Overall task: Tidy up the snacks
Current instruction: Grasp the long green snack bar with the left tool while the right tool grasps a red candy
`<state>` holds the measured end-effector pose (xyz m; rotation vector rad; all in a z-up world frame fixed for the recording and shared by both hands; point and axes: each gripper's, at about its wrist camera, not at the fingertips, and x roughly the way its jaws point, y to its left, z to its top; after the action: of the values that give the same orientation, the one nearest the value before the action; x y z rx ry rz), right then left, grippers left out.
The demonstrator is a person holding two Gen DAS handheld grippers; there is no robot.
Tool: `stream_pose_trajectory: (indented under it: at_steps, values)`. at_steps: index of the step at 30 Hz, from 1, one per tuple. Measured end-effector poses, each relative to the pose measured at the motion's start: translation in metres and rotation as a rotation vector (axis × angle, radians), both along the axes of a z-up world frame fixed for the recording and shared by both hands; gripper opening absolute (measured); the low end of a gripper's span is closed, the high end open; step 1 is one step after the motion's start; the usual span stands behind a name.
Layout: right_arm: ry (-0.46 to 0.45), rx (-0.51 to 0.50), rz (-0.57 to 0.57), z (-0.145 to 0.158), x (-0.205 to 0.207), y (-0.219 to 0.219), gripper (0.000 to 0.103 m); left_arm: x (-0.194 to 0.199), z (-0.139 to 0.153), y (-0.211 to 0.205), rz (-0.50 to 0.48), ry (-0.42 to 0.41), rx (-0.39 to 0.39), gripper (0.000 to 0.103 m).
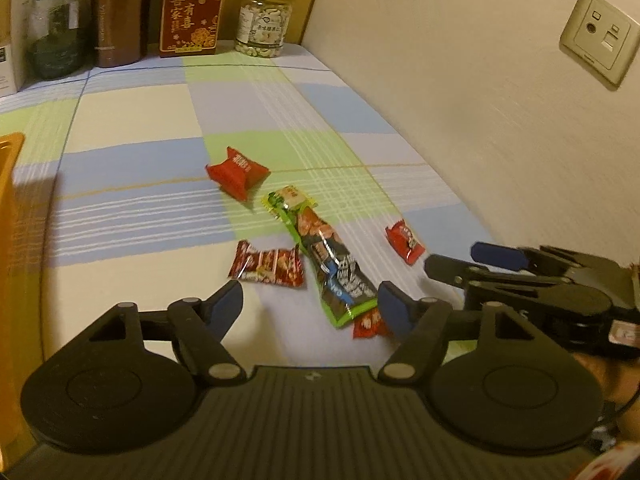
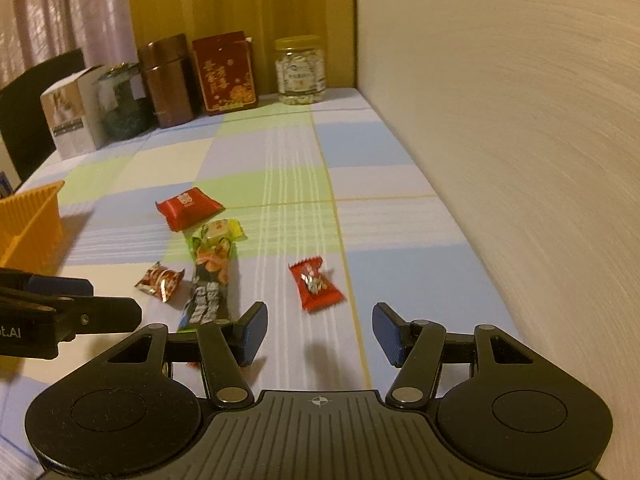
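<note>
Left hand-held gripper [image 1: 310,306]: spread, empty, near long green packet [image 1: 320,256].
Right hand-held gripper [image 2: 320,330]: spread, empty, right of packet.
Red candy [image 2: 316,286]: right of packet.

Snack packets [image 1: 320,256] lie mid-table [image 1: 132,120] (basket [image 2: 32,224] left), jars and boxes [image 1: 192,12] behind.

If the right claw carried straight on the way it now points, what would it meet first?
Probably the small red candy, which lies just ahead of the open right claw, slightly toward its left finger. Depth is hard to judge, so it might touch the checked tablecloth first.
</note>
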<state>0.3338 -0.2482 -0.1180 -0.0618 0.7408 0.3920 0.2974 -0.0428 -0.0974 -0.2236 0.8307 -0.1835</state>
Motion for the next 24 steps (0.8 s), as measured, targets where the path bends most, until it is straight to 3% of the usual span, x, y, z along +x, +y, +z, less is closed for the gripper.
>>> stream_pose_trajectory:
  at_steps: [4, 12, 18, 24]
  values:
    - [-0.012, -0.01, 0.034, -0.007, 0.019, 0.005, 0.056, 0.01, -0.005, -0.001, -0.011, -0.003, -0.009, 0.06]
    - [0.0, -0.065, 0.1, -0.025, 0.043, 0.02, 0.037, 0.021, -0.013, -0.002, -0.031, -0.006, -0.048, 0.045]
    - [0.006, -0.062, 0.093, -0.029, 0.044, 0.018, 0.018, 0.031, -0.017, -0.01, -0.057, -0.015, -0.072, 0.044]
    - [0.008, -0.024, 0.051, -0.023, 0.032, 0.011, 0.018, 0.045, -0.026, -0.021, -0.055, -0.001, -0.04, 0.044]
